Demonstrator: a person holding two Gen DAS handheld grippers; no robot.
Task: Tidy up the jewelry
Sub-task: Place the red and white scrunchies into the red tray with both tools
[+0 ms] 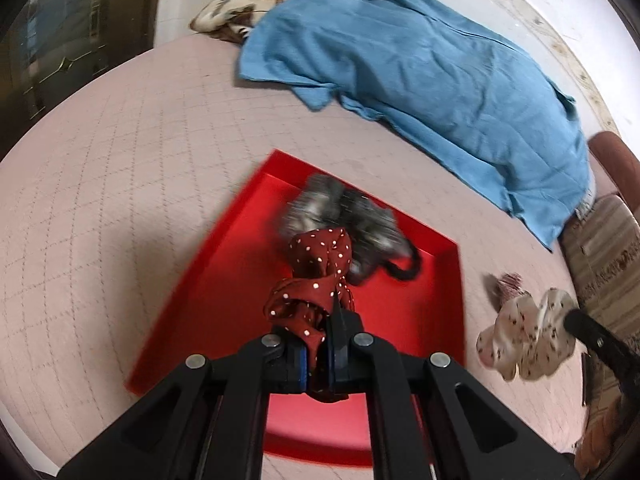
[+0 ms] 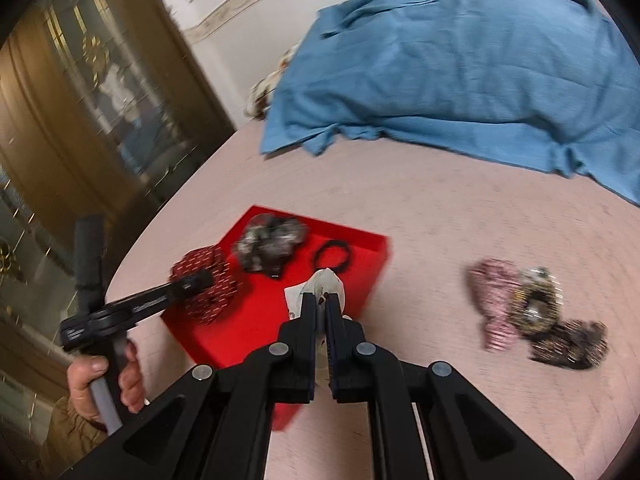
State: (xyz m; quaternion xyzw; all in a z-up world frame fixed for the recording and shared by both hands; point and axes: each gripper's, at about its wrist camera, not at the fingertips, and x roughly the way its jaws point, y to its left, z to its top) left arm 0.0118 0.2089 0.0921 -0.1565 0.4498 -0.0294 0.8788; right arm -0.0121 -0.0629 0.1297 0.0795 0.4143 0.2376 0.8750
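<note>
A shallow red tray (image 1: 224, 280) (image 2: 360, 256) lies on the pink quilted bed. In it rest a grey furry scrunchie (image 1: 340, 216) (image 2: 268, 244) and a thin black hair tie (image 2: 334, 258). My left gripper (image 1: 324, 332) (image 2: 200, 280) is shut on a dark red polka-dot scrunchie (image 1: 316, 276) (image 2: 212, 292), held over the tray. My right gripper (image 2: 320, 300) (image 1: 572, 318) is shut on a cream floral scrunchie (image 2: 326, 284) (image 1: 524, 340), at the tray's near right side. On the bed to the right lie a pink striped scrunchie (image 2: 494, 300) (image 1: 508, 282), a gold-brown one (image 2: 536, 304) and a dark one (image 2: 572, 344).
A blue cloth (image 1: 420, 68) (image 2: 460, 64) covers a lump at the far side of the bed, with a patterned fabric (image 1: 240, 12) beyond it. A wooden glass-front cabinet (image 2: 80, 100) stands to the left. A person's hand (image 2: 104, 380) grips the left tool's handle.
</note>
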